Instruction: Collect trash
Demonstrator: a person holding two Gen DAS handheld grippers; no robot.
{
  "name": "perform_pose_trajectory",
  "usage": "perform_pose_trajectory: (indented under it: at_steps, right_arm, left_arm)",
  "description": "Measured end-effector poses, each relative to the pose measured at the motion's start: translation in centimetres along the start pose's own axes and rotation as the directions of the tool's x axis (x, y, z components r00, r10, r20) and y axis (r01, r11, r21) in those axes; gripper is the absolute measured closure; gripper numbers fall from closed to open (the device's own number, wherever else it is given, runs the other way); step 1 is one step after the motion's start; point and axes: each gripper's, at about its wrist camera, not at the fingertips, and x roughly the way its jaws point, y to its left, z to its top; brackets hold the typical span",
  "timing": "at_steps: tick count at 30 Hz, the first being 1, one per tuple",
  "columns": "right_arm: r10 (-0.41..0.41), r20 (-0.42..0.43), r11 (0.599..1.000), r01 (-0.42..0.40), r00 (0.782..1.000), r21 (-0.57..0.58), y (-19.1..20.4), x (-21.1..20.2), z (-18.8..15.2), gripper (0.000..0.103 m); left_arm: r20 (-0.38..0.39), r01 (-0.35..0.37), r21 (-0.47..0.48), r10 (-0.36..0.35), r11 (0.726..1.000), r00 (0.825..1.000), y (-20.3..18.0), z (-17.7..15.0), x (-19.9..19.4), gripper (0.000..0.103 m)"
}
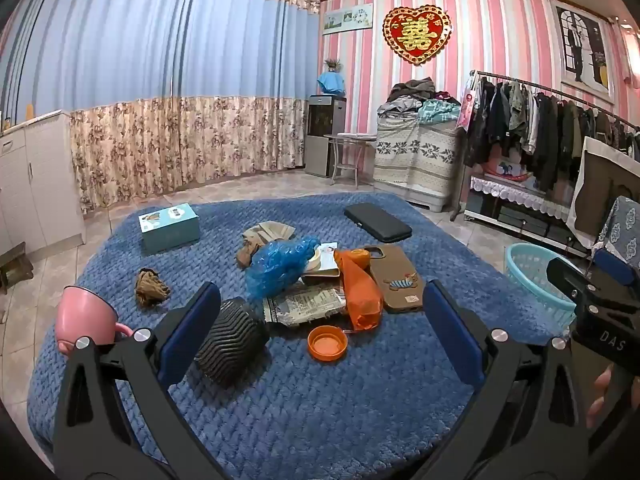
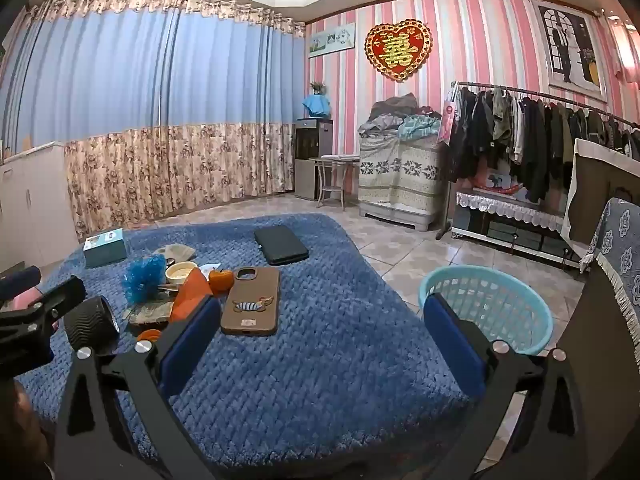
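A heap of litter lies mid-way across the blue blanket [image 1: 304, 408]: a crumpled blue plastic bag [image 1: 280, 265], an orange plastic bag [image 1: 360, 292], a torn newspaper sheet [image 1: 304, 304], an orange lid [image 1: 327, 343] and a brown crumpled wad [image 1: 150, 287]. My left gripper [image 1: 320, 336] hovers open just short of the heap, with nothing between its fingers. Off to the right, my right gripper [image 2: 320, 336] is open over bare blanket [image 2: 320, 380], beside a light-blue mesh basket [image 2: 486, 306] standing on the tiled floor. The same basket [image 1: 536, 280] shows at the right of the left wrist view.
Also on the blanket: a black ribbed cylinder [image 1: 232, 346], a pink cup [image 1: 86, 318], a teal box [image 1: 169, 227], a brown phone case [image 1: 396, 278], a black case [image 1: 378, 222] and a small orange fruit [image 2: 221, 279]. A clothes rack [image 1: 540, 120] lines the right wall.
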Motion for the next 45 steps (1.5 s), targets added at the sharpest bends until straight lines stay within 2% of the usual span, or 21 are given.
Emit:
perform_pose_trajectory:
  at_steps: [45]
  right_arm:
    - [0.005,-0.006,1.0,-0.005,1.0,0.004,0.55,0.71,-0.4,0.004]
  left_arm:
    - [0.001,-0.002,0.004,0.002,1.0,1.0,-0.01,0.0,-0.02,0.005]
